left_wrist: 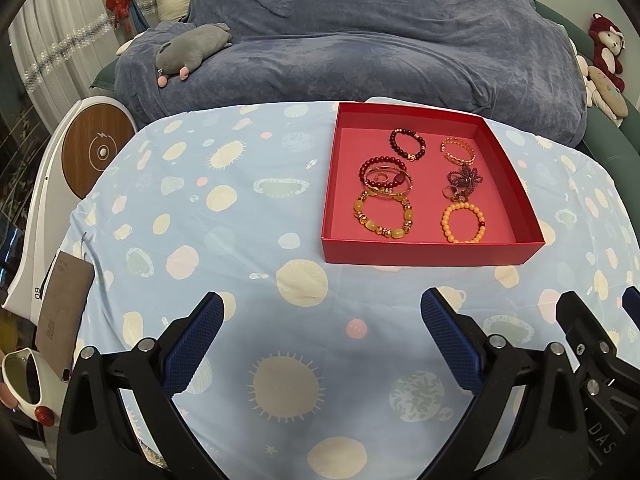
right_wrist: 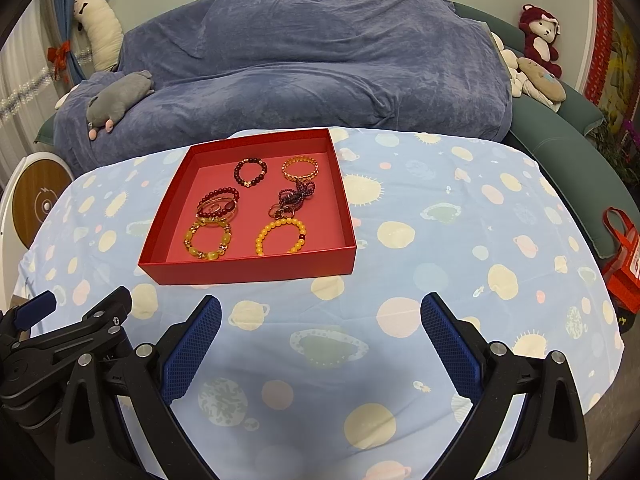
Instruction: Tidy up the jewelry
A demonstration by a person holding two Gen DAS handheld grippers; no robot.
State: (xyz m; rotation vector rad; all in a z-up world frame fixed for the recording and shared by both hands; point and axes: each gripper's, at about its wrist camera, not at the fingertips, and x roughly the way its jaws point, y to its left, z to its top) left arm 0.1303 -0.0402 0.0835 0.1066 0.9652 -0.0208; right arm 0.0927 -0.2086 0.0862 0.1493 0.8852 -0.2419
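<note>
A red tray (left_wrist: 424, 254) (right_wrist: 248, 270) sits on the blue patterned tablecloth. It holds several bracelets: a dark red bead one (left_wrist: 407, 144) (right_wrist: 250, 172), a gold bangle (left_wrist: 459, 150) (right_wrist: 300, 168), a yellow chunky one (left_wrist: 383, 215) (right_wrist: 208, 239), an orange bead one (left_wrist: 464, 224) (right_wrist: 281, 236), a tangle of red beads and gold rings (left_wrist: 386, 178) (right_wrist: 218, 204), and a purple tangled piece (left_wrist: 462, 182) (right_wrist: 294, 198). My left gripper (left_wrist: 322, 312) is open and empty, short of the tray. My right gripper (right_wrist: 320, 316) is open and empty, short of the tray.
A sofa under a blue-grey blanket (left_wrist: 360, 40) (right_wrist: 300, 60) stands behind the table, with a grey plush (left_wrist: 192, 48) (right_wrist: 116, 100) on it. A round wooden-topped device (left_wrist: 98, 152) is at the left. A red bag (right_wrist: 624, 256) is at the right.
</note>
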